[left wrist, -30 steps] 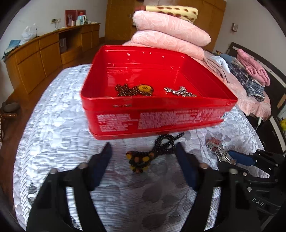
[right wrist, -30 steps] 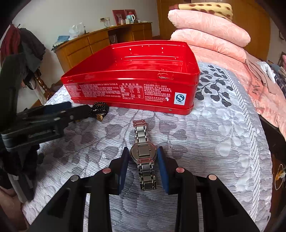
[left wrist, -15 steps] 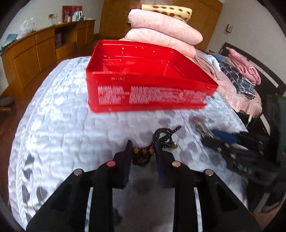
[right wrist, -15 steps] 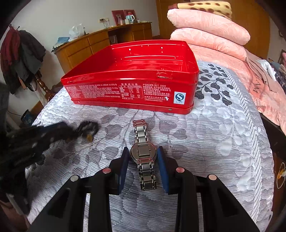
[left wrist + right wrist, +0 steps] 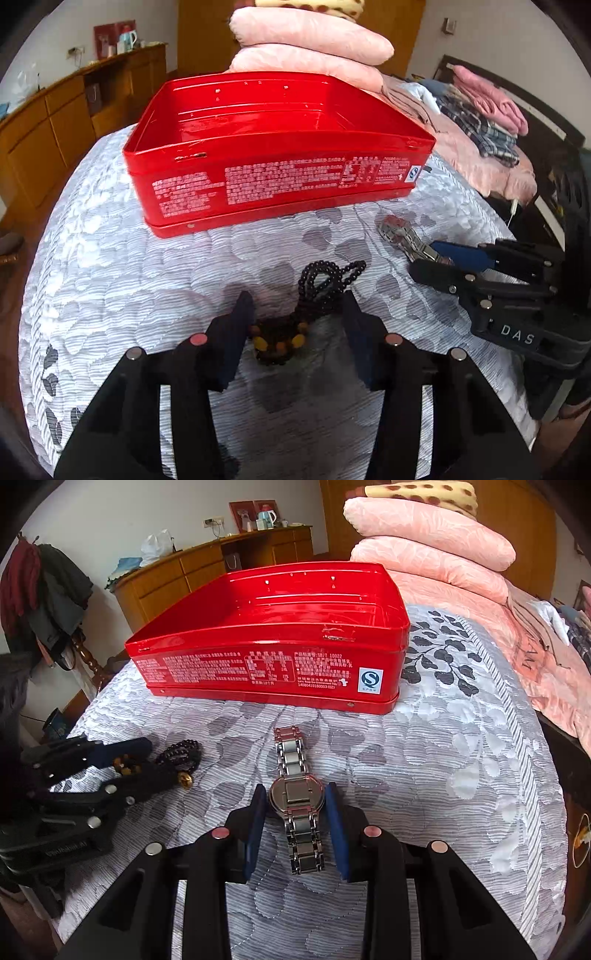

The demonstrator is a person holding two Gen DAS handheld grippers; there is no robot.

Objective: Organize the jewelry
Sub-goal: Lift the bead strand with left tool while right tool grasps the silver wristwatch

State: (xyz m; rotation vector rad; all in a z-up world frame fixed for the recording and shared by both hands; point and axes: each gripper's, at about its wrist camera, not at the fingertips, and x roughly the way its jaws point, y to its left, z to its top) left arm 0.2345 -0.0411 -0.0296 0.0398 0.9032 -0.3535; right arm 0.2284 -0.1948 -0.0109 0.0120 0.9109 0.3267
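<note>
Bead necklace [image 5: 314, 295] between opening left tool [image 5: 295, 314]

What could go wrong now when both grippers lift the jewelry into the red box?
The bead bracelet lies between the opening left gripper, only partly in; its loops could slip out. The right gripper flanks only the watch case, so the loose band may snag the red box wall.

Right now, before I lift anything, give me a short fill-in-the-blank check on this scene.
1. The right gripper is closed on the silver ____.
2. The bead necklace lies between the ____ gripper's opening fingers.
3. The tin behind both items is ____ in colour.

Missing words: watch; left; red
</note>
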